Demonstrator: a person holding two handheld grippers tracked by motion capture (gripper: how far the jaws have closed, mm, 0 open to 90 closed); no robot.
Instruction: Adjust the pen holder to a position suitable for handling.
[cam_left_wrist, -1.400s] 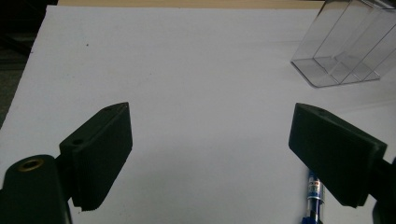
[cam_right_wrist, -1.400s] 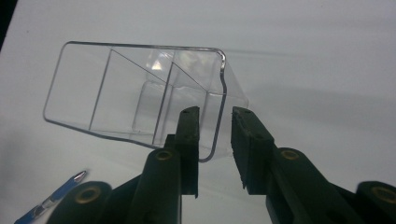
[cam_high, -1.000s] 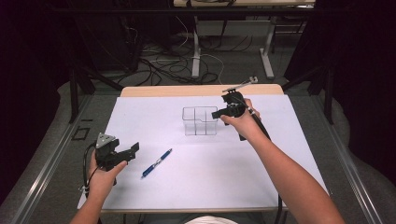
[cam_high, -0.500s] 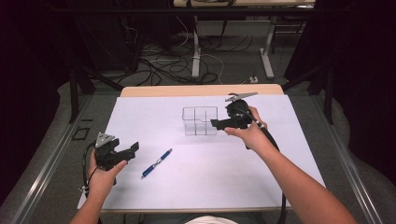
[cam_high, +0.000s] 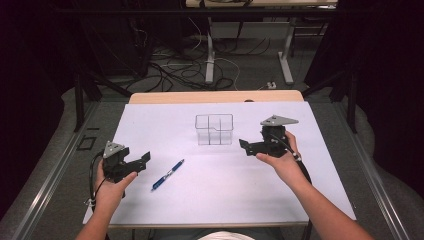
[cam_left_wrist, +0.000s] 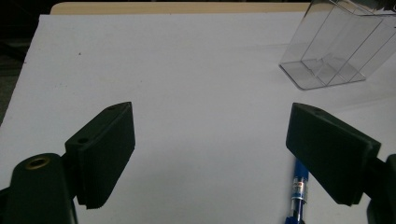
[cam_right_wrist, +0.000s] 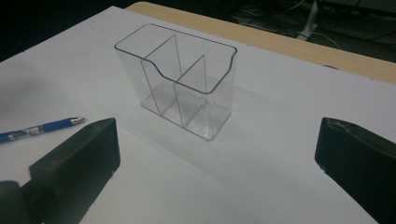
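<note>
The right claw (cam_high: 246, 145) hangs just beside the clear divided holder (cam_high: 214, 129), which stands upright on the white-covered table (cam_high: 220, 200) ahead of its jaws. Those jaws have just been opening and stand wide, with nothing between them. The left claw (cam_high: 145, 157) is also spread wide and empty; the blue pen (cam_high: 167, 175) lies on the table near it, just off its right jaw.

Clear divided organizer (cam_high: 214, 129) stands upright; blue pen (cam_high: 168, 175) lies well apart.
</note>
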